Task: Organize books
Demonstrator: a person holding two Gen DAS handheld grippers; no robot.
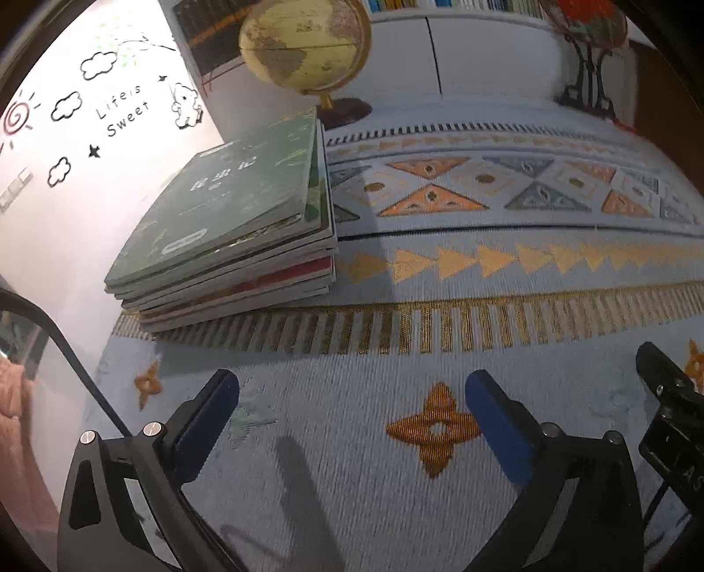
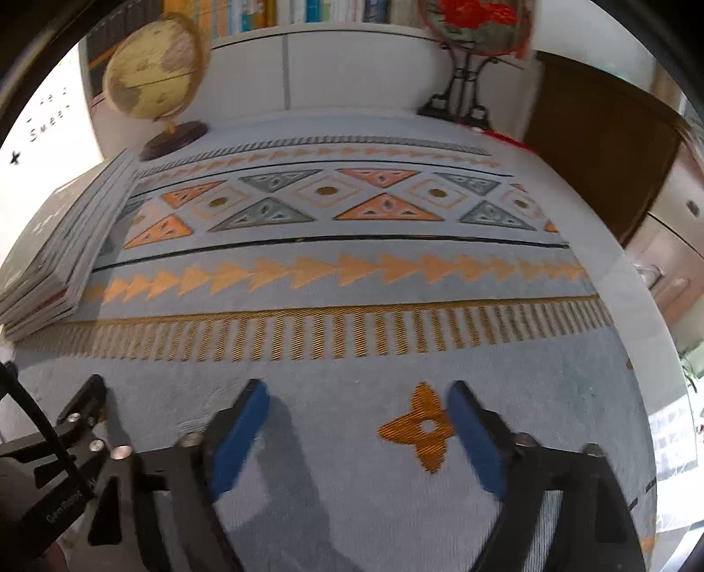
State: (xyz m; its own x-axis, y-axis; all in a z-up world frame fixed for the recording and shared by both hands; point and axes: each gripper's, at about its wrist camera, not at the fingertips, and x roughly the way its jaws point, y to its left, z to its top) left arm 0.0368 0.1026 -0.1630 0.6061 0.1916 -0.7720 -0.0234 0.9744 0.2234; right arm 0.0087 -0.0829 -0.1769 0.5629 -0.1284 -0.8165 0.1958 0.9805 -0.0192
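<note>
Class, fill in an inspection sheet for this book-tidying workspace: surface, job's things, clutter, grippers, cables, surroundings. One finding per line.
Surface: patterned cloth, blue-grey with orange triangles.
Job's things: book stack at the cloth's left edge, green book on top, edges uneven.
Clutter: nothing seen loose on the cloth.
Grippers: left gripper and right gripper both open, empty, over the near cloth.
Cables: black cable beside the left gripper.
Surroundings: globe behind the stack; red ornament on a black stand; white cabinet; wall decals.
</note>
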